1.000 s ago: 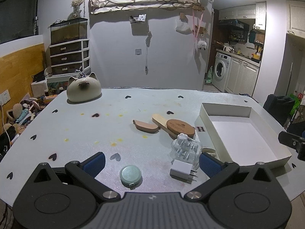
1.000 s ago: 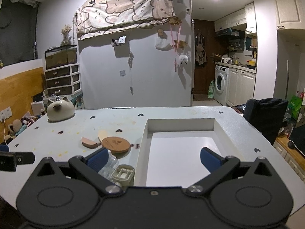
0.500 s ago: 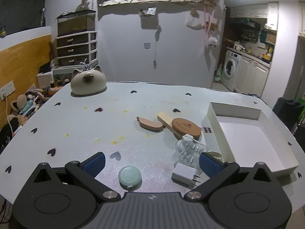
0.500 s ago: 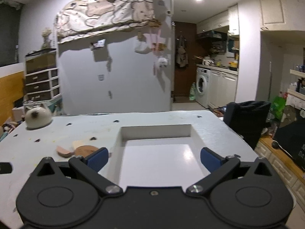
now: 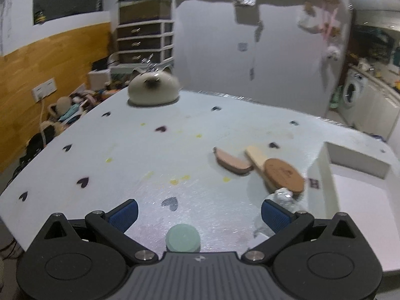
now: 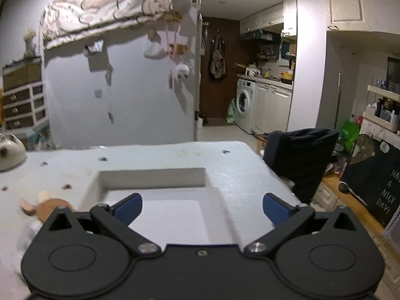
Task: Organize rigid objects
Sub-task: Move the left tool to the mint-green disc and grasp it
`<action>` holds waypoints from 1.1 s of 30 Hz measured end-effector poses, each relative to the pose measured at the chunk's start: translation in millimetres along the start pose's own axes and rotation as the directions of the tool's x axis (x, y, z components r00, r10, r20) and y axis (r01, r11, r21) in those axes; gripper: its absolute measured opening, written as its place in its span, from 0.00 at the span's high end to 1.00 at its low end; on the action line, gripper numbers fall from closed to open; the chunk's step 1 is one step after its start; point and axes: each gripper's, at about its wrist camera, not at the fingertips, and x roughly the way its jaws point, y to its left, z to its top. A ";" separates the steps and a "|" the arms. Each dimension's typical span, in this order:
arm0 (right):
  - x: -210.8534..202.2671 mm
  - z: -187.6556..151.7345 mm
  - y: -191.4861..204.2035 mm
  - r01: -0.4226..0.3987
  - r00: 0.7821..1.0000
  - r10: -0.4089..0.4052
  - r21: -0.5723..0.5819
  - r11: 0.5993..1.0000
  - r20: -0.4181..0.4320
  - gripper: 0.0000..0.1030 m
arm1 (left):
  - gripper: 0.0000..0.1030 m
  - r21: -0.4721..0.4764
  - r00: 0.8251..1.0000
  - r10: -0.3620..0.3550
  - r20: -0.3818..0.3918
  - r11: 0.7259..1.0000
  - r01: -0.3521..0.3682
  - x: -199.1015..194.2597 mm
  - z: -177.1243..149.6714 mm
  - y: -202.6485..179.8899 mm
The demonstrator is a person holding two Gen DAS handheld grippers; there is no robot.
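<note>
Two grippers, fingers spread and empty: left gripper (image 5: 199,210) low over counter (image 5: 125,150), mint round tin (image 5: 182,237) at its 6 o'clock; right gripper (image 6: 202,206) level above white tray (image 6: 152,177).

- The left gripper's body hides the near edge of the green round case (image 5: 182,237).
- Clear plastic pack (image 5: 282,200): blurred, partly behind a blue finger pad.
- White box (image 5: 355,195): cut off at right.

L view swung left: green disc (image 5: 182,237) now bottom centre, half hidden; white charger nearly gone. R view panned right.
</note>
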 end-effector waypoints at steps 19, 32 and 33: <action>117.0 -49.6 -45.1 -0.177 0.903 0.160 -0.006 0.984 -0.399 0.68 | 0.00 -0.077 0.952 0.187 -0.244 0.975 -0.211 85.5 -45.4 -2.7; 127.5 -55.3 -37.0 -0.133 0.875 0.117 0.000 0.991 -0.470 0.93 | 0.00 -0.116 0.960 0.135 -0.245 0.979 -0.167 104.9 -48.1 11.3; 127.3 -55.3 -36.4 -0.130 0.875 0.113 -0.003 0.992 -0.470 0.93 | 0.00 -0.117 0.960 0.136 -0.247 0.979 -0.168 106.2 -47.1 12.3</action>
